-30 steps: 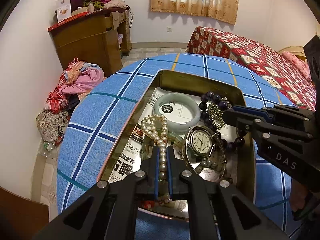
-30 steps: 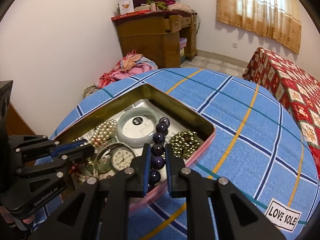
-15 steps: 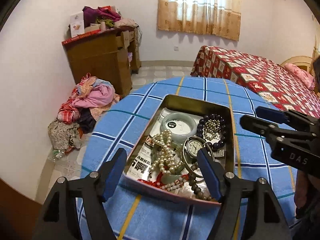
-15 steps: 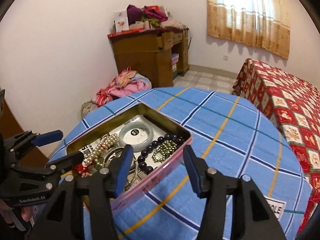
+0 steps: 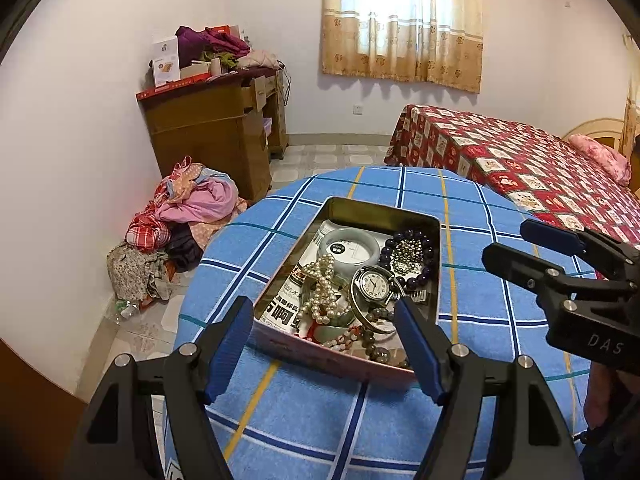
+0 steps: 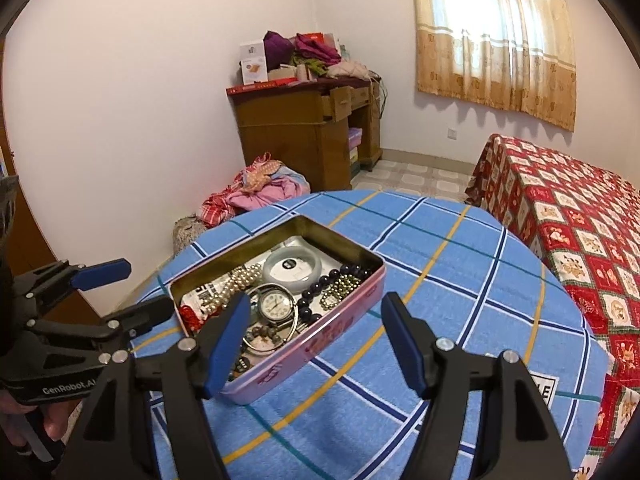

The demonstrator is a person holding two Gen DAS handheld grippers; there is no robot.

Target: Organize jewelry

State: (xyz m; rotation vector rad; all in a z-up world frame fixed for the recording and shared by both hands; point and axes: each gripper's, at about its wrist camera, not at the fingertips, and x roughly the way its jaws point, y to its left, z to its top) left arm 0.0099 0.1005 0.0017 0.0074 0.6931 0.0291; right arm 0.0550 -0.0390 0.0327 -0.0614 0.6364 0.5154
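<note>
A: Where is the jewelry?

B: Inside the tin (image 5: 435, 236) on the blue checked counter (image 5: 472, 208): pearl strand (image 5: 322, 286), watch (image 5: 374, 285), pale bangle (image 5: 351, 249), dark bead bracelet (image 5: 408, 236).

A: And the jaws?

B: The left gripper (image 5: 324, 346) stands wide with nothing between its jaws. The right gripper (image 6: 316, 340) is opening its jaws, also holding nothing; both hover near the tin's front edge.

Both wrist cameras look down, side by side, sharing the tin (image 5: 376, 210).
</note>
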